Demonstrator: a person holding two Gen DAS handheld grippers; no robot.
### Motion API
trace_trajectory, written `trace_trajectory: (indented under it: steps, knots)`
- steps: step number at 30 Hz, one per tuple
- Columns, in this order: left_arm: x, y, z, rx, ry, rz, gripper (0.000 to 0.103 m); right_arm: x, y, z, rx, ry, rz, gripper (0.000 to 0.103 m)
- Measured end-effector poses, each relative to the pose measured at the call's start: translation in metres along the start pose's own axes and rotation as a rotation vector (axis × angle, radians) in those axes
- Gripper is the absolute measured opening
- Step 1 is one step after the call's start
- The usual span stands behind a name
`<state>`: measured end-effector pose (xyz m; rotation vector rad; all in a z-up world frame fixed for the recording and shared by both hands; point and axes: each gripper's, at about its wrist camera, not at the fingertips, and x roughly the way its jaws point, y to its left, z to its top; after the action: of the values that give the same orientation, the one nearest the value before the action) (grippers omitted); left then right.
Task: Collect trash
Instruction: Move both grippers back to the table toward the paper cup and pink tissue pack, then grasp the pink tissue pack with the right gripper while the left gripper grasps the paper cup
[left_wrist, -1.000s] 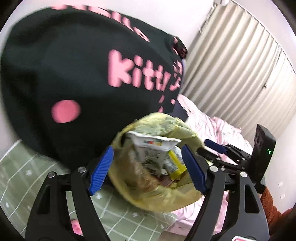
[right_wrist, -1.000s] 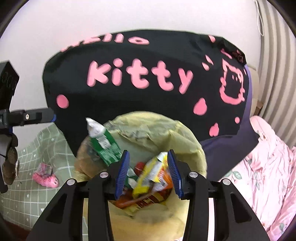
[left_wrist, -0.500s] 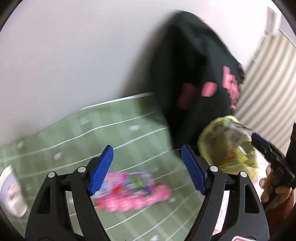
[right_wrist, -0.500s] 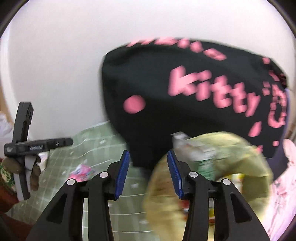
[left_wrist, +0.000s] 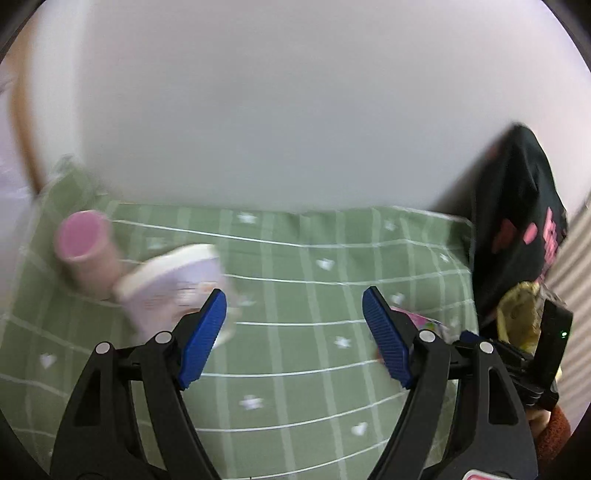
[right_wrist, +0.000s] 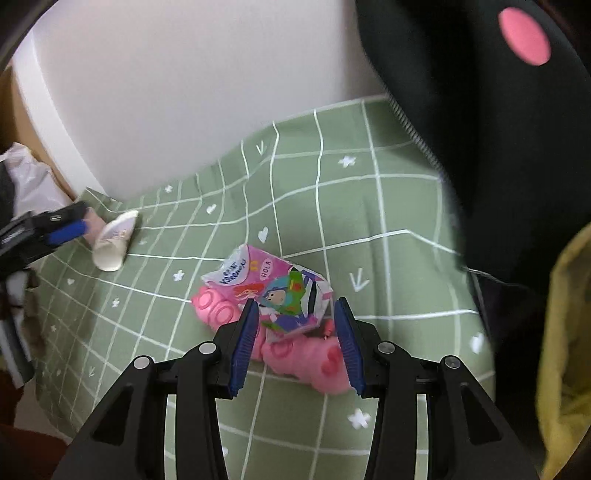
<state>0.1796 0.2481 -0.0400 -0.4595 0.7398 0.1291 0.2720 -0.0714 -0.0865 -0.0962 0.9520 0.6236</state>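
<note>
The right gripper (right_wrist: 293, 341) has its blue-padded jaws parted and grasping nothing; between them, low in the centre of the right wrist view, lies a pink tissue packet (right_wrist: 258, 280) with a crumpled cartoon-printed wrapper (right_wrist: 291, 302) on top of it, the pads standing just beside the wrapper on either side without pressing it. Both pieces of trash rest on a green checked cloth (right_wrist: 369, 221) with white lines, small hearts and stars. Further out, at the middle left of that view, a white paper cup (right_wrist: 112, 243) lies tipped on its side on the cloth, with the left gripper's blue pad just beside it. At the right edge a yellow bag (right_wrist: 565, 350) shows, and a black cushion with pink spots (right_wrist: 480, 110) fills the upper right, leaning against a pale wall (right_wrist: 184, 92). The left gripper (left_wrist: 293, 332) also has its jaws spread wide and released, with only bare cloth between them. In its blurred view the tipped cup sits just left of the left pad, a pink cylinder (left_wrist: 83, 243) stands beyond it at middle left, and a corner of the pink packet peeks out behind the right pad.
</note>
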Motion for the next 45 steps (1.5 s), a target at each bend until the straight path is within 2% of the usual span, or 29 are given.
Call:
trace_trajectory:
  steps: [4,7,9,11,14,17,22,27,33,41,43,44,45]
  knots:
    - [-0.019,0.042,-0.004,-0.110,-0.044,0.089,0.072,0.019,0.003,0.004,0.019,0.029,0.007,0.040]
    - [-0.023,0.064,-0.007,-0.179,-0.043,0.113,0.072,0.025,0.008,0.006,0.064,0.041,0.060,0.040]
    - [-0.022,0.076,-0.010,-0.212,-0.035,0.119,0.072,0.026,0.018,0.007,0.071,0.062,0.135,0.040]
    - [-0.022,0.081,-0.012,-0.228,-0.031,0.116,0.072,0.026,0.031,0.007,0.036,0.085,0.222,0.040]
    - [-0.018,0.079,-0.014,-0.227,-0.020,0.105,0.072,0.025,0.058,0.012,-0.091,0.082,0.261,0.040]
    - [-0.015,0.077,-0.016,-0.218,-0.006,0.096,0.072,0.025,0.070,0.021,-0.161,0.046,0.220,0.040]
    - [-0.016,0.074,-0.020,-0.191,0.015,0.088,0.072,0.040,0.062,0.046,-0.228,0.027,0.153,0.040]
    - [-0.018,0.079,-0.024,-0.195,0.038,0.077,0.072,0.086,0.062,0.065,-0.346,0.120,0.156,0.040]
    - [-0.016,0.085,-0.027,-0.190,0.066,0.065,0.072,0.124,0.091,0.071,-0.527,0.204,0.150,0.042]
    - [-0.008,0.080,-0.027,-0.169,0.079,0.041,0.072,0.131,0.100,0.080,-0.594,0.262,0.162,0.042]
    - [-0.007,0.081,-0.026,-0.177,0.070,0.042,0.072,0.129,0.106,0.074,-0.615,0.266,0.162,0.037]
    - [-0.006,0.083,-0.025,-0.180,0.066,0.045,0.072,0.127,0.108,0.072,-0.618,0.260,0.171,0.021]
    - [-0.006,0.085,-0.024,-0.187,0.060,0.053,0.072,0.126,0.110,0.070,-0.614,0.255,0.154,0.010]
